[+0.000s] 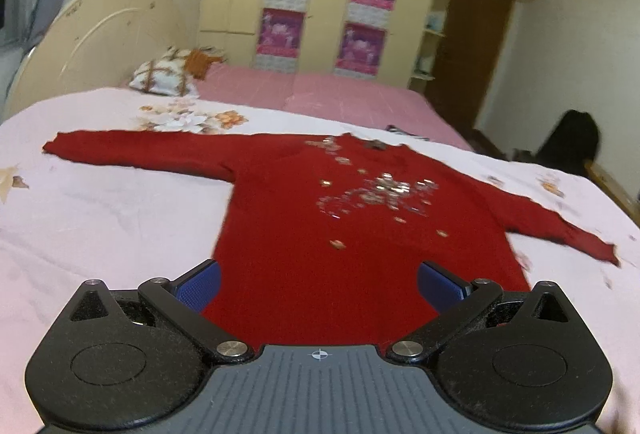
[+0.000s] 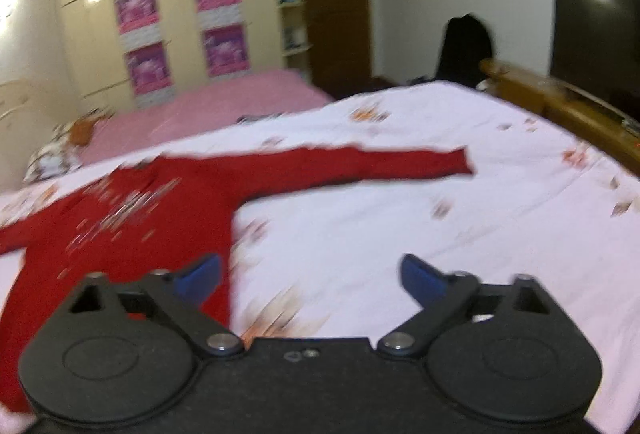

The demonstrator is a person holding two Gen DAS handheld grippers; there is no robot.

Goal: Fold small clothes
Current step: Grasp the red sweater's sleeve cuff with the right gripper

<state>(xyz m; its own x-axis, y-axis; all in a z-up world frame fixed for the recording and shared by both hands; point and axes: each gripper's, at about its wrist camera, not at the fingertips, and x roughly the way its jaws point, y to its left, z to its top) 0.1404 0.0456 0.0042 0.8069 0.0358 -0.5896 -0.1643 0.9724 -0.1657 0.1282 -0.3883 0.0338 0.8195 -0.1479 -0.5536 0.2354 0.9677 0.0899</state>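
Observation:
A red long-sleeved sweater (image 1: 320, 218) with silver sequins on the chest lies flat on the pale floral bedsheet (image 1: 100, 218), both sleeves spread out. My left gripper (image 1: 318, 286) is open and empty, hovering over the sweater's lower hem. In the right wrist view the sweater (image 2: 132, 226) lies to the left, its right sleeve (image 2: 360, 162) stretched out to the right. My right gripper (image 2: 310, 280) is open and empty above the sheet (image 2: 440, 234), just right of the sweater's side edge. This view is blurred.
A patterned pillow (image 1: 164, 74) and an orange cloth (image 1: 200, 62) lie by the cream headboard (image 1: 88, 34). A pink blanket (image 1: 320, 94) covers the far half. Wardrobes with purple posters (image 1: 288, 2) stand behind. A wooden footboard (image 2: 560, 106), television (image 2: 596, 34) and dark garment (image 2: 464, 46) are right.

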